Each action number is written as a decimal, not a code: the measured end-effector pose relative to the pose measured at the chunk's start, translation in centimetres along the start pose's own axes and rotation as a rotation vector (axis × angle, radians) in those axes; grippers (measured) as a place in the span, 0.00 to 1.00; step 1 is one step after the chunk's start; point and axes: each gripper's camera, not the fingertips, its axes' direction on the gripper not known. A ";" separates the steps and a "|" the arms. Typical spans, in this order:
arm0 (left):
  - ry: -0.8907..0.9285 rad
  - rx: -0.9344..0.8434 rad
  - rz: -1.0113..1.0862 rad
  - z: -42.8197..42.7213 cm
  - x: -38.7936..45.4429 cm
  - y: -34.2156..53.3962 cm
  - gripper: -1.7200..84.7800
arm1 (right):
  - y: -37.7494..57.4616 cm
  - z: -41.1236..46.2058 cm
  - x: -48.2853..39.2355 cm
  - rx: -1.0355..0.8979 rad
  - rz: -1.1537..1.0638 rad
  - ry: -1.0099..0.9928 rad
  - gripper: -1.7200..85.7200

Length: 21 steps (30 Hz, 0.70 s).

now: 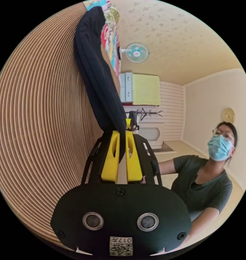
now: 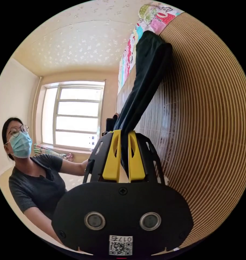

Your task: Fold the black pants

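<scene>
The black pants run in a long band from the far edge of the striped bamboo mat down into my left gripper, whose yellow jaws are shut on the cloth. In the right gripper view the same black pants stretch from the mat's far edge into my right gripper, its yellow jaws pinching the fabric too. The other gripper peeks out just past the pants in the left gripper view, and another gripper likewise in the right gripper view.
A person in a grey shirt sits beside the mat, holding the grippers. A patterned quilt lies at the mat's far end. A wall fan, a cabinet and a window stand around the room.
</scene>
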 end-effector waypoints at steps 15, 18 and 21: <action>0.234 -0.089 0.895 1.5 43.6 16.7 0.06 | 16.5 0.8 -41.5 -0.007 -0.697 -0.255 0.03; 0.196 -0.039 0.916 1.1 46.2 14.6 0.06 | 14.2 1.4 -43.2 0.012 -0.668 -0.090 0.04; 0.062 0.119 0.636 0.1 41.7 10.3 0.06 | 9.5 3.0 -38.2 0.018 -0.417 0.132 0.04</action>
